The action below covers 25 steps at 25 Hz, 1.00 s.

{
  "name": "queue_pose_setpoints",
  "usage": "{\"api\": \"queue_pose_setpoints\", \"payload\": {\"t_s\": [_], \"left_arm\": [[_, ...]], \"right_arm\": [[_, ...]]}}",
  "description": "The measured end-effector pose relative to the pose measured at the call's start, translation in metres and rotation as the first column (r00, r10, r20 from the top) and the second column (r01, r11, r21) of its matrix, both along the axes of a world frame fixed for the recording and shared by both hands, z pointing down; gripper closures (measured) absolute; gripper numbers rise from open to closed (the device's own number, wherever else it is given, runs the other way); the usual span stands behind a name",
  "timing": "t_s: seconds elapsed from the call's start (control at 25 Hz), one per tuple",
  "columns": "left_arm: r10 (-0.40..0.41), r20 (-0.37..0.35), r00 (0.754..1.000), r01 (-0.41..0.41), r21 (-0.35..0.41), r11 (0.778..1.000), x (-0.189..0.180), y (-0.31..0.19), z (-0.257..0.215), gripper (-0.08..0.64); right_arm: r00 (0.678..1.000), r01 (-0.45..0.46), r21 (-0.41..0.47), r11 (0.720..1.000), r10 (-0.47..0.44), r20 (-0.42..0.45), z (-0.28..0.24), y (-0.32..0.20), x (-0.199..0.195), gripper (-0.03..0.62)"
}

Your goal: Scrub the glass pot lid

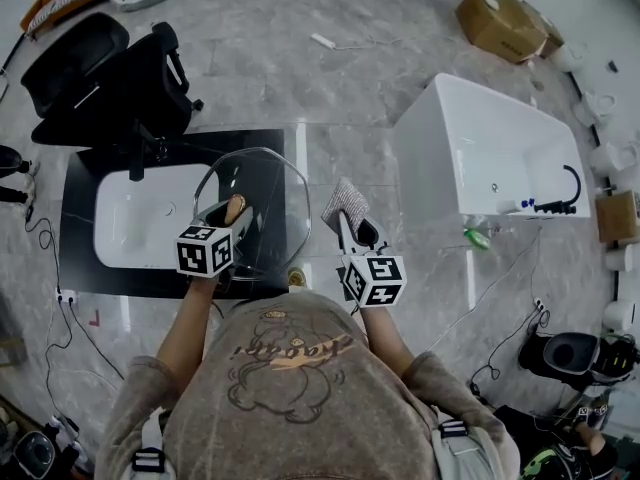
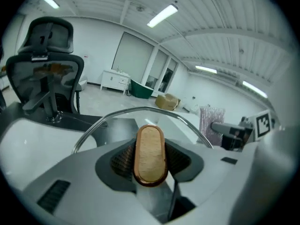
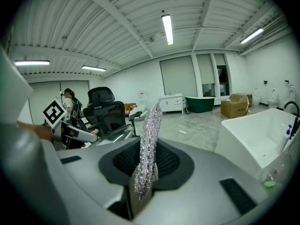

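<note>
The glass pot lid point(image 1: 272, 196) is held tilted above the black counter, with its steel rim point(image 2: 140, 109) arching across the left gripper view. My left gripper point(image 1: 237, 218) is shut on the lid's wooden handle point(image 2: 150, 154), which stands upright between the pads. My right gripper point(image 1: 347, 226) is shut on a silver mesh scrubber point(image 3: 149, 144), held to the right of the lid and apart from it. In the head view the scrubber point(image 1: 346, 202) sticks up past the jaws.
A white basin point(image 1: 135, 218) is set in the black counter point(image 1: 262, 140) under the lid. A white bathtub point(image 1: 480, 148) stands to the right, a black office chair point(image 1: 110, 78) behind the counter, and a cardboard box point(image 1: 500, 23) at the far right.
</note>
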<state>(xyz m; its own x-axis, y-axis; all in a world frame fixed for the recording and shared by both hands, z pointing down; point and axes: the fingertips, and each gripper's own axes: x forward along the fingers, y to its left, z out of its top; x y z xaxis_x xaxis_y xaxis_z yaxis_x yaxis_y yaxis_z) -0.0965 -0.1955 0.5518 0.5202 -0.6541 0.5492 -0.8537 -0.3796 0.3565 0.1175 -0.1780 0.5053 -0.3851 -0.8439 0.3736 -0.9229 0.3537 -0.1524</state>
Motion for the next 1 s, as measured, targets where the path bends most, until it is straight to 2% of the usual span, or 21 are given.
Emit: {"api": "queue_pose_setpoints", "payload": {"t_s": [0.08, 0.16, 0.2, 0.28, 0.36, 0.4, 0.44, 0.48, 0.64, 0.8, 0.92, 1.0], "left_arm": [[-0.01, -0.145, 0.989, 0.01, -0.002, 1.0, 0.001, 0.002, -0.017, 0.382], [-0.013, -0.305, 0.952, 0.008, -0.017, 1.0, 0.005, 0.005, -0.033, 0.381], [-0.015, -0.39, 0.921, 0.003, -0.032, 0.999, 0.007, 0.006, -0.04, 0.382], [-0.019, -0.554, 0.832, -0.019, -0.064, 0.998, 0.013, 0.009, -0.051, 0.382], [-0.015, -0.665, 0.747, -0.05, -0.079, 0.996, 0.022, 0.015, -0.061, 0.382], [-0.006, -0.694, 0.72, -0.066, -0.077, 0.995, 0.026, 0.018, -0.065, 0.382], [0.007, -0.708, 0.706, -0.082, -0.072, 0.994, 0.029, 0.021, -0.067, 0.382], [0.02, -0.711, 0.702, -0.096, -0.067, 0.993, 0.033, 0.024, -0.067, 0.382], [0.043, -0.698, 0.715, -0.132, -0.074, 0.988, 0.04, 0.031, -0.06, 0.382], [0.061, -0.709, 0.703, -0.162, -0.076, 0.984, 0.044, 0.033, -0.06, 0.38], [0.095, -0.683, 0.724, -0.199, -0.074, 0.977, 0.048, 0.035, -0.057, 0.38], [0.114, -0.69, 0.714, -0.224, -0.071, 0.972, 0.052, 0.037, -0.059, 0.382]], "right_arm": [[1.0, 0.016, 0.0, 1.0, -0.016, 0.016, -0.002, 0.0, -0.001, 0.508], [0.998, 0.048, 0.006, 0.999, -0.049, 0.046, -0.007, 0.001, -0.008, 0.508], [0.996, 0.068, 0.011, 0.998, -0.069, 0.062, -0.01, 0.002, -0.014, 0.508], [0.989, 0.112, 0.025, 0.993, -0.114, 0.092, -0.017, 0.005, -0.027, 0.508], [0.979, 0.161, 0.039, 0.986, -0.165, 0.12, -0.024, 0.009, -0.041, 0.508], [0.973, 0.183, 0.046, 0.982, -0.188, 0.133, -0.028, 0.012, -0.048, 0.508], [0.967, 0.203, 0.054, 0.978, -0.209, 0.145, -0.032, 0.014, -0.054, 0.508], [0.961, 0.218, 0.064, 0.974, -0.226, 0.157, -0.036, 0.016, -0.06, 0.508], [0.943, 0.248, 0.102, 0.963, -0.264, 0.203, -0.053, 0.022, -0.073, 0.509], [0.918, 0.271, 0.13, 0.954, -0.297, 0.263, -0.066, 0.024, -0.077, 0.511], [0.91, 0.274, 0.146, 0.951, -0.306, 0.279, -0.073, 0.022, -0.08, 0.511], [0.906, 0.275, 0.157, 0.948, -0.311, 0.286, -0.077, 0.02, -0.083, 0.512]]}}
